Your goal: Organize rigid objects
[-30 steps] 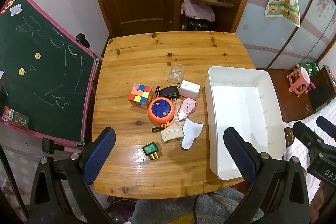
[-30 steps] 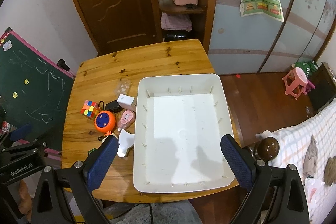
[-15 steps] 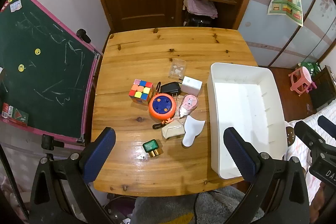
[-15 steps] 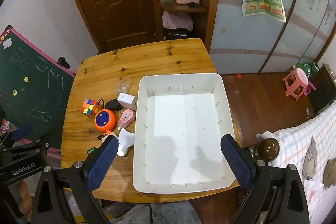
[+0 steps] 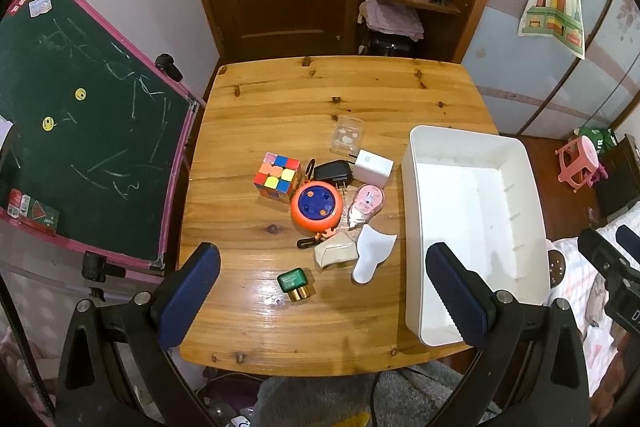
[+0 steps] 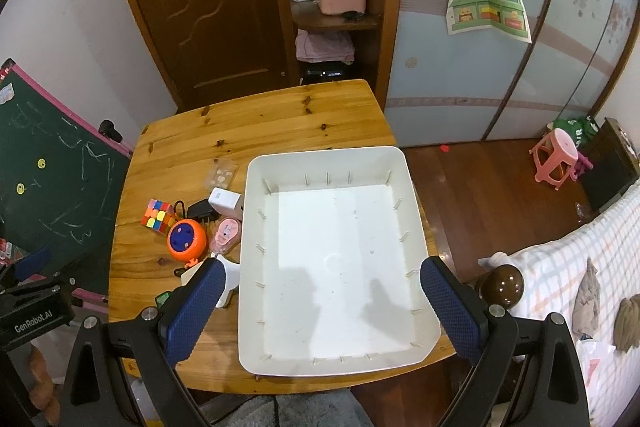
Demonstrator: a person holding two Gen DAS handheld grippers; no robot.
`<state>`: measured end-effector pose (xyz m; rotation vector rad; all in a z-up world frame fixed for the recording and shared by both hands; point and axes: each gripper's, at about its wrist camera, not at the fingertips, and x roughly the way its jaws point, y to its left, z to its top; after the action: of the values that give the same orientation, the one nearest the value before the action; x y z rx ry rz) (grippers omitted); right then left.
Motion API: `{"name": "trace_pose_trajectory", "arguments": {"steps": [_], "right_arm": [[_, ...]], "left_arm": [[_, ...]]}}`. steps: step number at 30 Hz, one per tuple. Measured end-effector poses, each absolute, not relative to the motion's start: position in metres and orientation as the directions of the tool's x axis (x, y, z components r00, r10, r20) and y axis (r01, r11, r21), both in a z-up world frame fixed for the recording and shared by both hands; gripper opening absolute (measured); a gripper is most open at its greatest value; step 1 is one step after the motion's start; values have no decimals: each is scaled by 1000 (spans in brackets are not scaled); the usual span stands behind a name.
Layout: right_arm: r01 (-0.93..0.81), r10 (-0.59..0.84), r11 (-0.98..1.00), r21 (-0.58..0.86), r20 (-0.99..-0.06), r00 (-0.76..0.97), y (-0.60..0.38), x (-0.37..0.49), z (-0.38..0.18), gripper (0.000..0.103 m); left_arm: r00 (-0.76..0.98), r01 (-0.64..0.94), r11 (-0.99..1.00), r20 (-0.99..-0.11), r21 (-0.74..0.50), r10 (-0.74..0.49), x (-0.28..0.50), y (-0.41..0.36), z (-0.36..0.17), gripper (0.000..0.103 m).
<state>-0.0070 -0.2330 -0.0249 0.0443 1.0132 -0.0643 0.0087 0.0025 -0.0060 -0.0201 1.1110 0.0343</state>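
Item, grippers: I hold the left gripper [image 5: 320, 297] high above the near edge of the wooden table [image 5: 280, 115], tongs spread wide and empty, and the right gripper [image 6: 320, 303] equally wide and empty over the near end of the white bin [image 6: 416, 219]. Item, goods: puzzle cube [image 5: 277, 177], black charger [image 5: 333, 171], white adapter [image 5: 373, 167], orange round toy [image 5: 317, 207], pink dispenser [image 5: 366, 205], white scoop [image 5: 372, 253], tan wedge [image 5: 335, 254], green-gold bottle [image 5: 294, 283] and clear case [image 5: 347, 134] cluster mid-table just left of the bin. Item, room: the table's far half and left strip lie bare, the bin sits at the right edge, and a chalkboard [image 5: 80, 123] leans close along the left edge.
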Motion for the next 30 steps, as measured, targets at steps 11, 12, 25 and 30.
{"name": "trace_pose_trajectory", "arguments": {"steps": [11, 12, 25, 30], "right_arm": [[67, -31, 998, 5, -850, 525, -240, -5, -25, 99], [66, -30, 998, 5, -850, 526, -240, -5, -26, 99], [26, -7, 1000, 8, -850, 527, -242, 4, -25, 99], [22, -3, 1000, 10, -852, 523, -241, 6, -27, 99]], "left_arm": [[443, -51, 999, -896, -1, 22, 10, 0, -6, 102], [443, -52, 999, -896, 0, 22, 10, -1, -5, 102], [450, -64, 998, -892, 10, 38, 9, -5, -3, 102], [443, -69, 998, -896, 12, 41, 9, -5, -5, 102]]}}
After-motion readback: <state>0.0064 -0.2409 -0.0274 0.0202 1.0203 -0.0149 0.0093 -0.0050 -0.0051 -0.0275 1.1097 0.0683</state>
